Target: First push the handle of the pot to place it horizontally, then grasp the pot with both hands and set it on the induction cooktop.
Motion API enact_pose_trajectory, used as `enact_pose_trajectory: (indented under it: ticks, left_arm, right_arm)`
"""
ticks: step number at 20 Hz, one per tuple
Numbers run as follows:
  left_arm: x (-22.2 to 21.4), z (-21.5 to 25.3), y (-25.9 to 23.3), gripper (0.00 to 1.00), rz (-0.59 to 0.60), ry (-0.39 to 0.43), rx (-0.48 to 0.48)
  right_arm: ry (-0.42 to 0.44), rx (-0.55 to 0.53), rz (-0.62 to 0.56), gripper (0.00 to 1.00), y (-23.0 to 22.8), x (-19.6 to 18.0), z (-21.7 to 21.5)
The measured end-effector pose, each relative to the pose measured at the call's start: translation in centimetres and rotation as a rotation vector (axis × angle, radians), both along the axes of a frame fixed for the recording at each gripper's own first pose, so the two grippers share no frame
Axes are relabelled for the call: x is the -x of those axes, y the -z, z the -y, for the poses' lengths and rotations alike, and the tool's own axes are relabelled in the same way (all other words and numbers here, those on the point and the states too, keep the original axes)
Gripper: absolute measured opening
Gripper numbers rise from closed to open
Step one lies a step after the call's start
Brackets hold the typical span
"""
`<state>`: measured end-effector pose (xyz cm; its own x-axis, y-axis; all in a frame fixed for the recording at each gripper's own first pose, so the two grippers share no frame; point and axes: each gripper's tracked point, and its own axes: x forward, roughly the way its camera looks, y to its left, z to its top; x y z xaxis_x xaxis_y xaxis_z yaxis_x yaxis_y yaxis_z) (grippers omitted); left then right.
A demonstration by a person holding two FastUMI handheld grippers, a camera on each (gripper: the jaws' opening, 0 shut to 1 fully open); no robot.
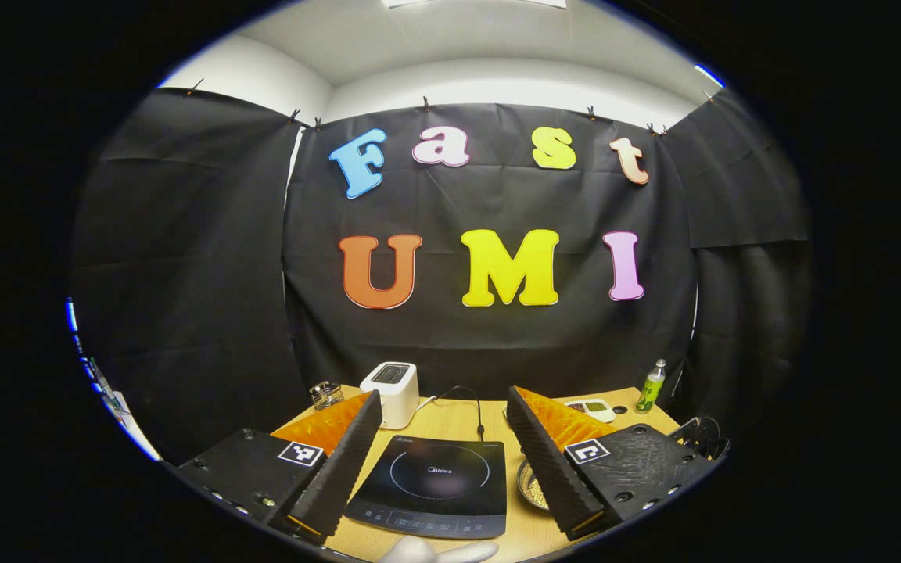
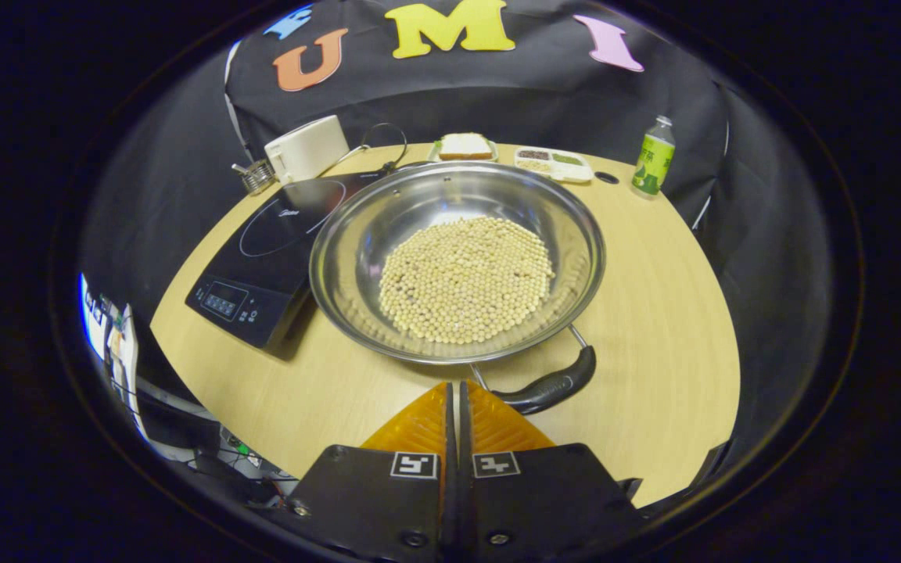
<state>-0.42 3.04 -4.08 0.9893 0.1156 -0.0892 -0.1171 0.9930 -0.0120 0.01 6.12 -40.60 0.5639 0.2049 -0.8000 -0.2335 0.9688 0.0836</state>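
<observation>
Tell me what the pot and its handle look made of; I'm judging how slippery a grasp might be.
Pot: apparently polished steel, its silvery wall showing mirror-like reflections. Handle: glossy black, probably plastic, on bare metal wire struts.

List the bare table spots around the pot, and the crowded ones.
Free: the wide strip right of the pot, between its rim and the table edge, up to the bottle; also the near-left corner in front of the cooktop. Crowded: the back edge, with toaster, bread and tray; pot and cooktop touch.
</observation>
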Motion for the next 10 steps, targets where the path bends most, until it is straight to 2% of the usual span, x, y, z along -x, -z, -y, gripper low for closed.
enact_pose_trajectory:
  ticks: [7,8,10]
  left_arm:
    - [-0.7,1.2,0.2,0.96,-0.011,0.003,-0.002]
    - [-0.8,1.3,0.2,0.96,-0.013,0.003,-0.002]
    - [-1.1,1.7,0.4,0.96,-0.018,0.002,0.000]
  right_arm:
    - [0.047,0.019,-0.001,0.04,0.0,-1.0,3.8]
    - [0.053,0.023,0.000,0.00,0.0,-1.2,4.3]
    - [0.063,0.028,0.002,0.04,-0.2,-1.9,5.3]
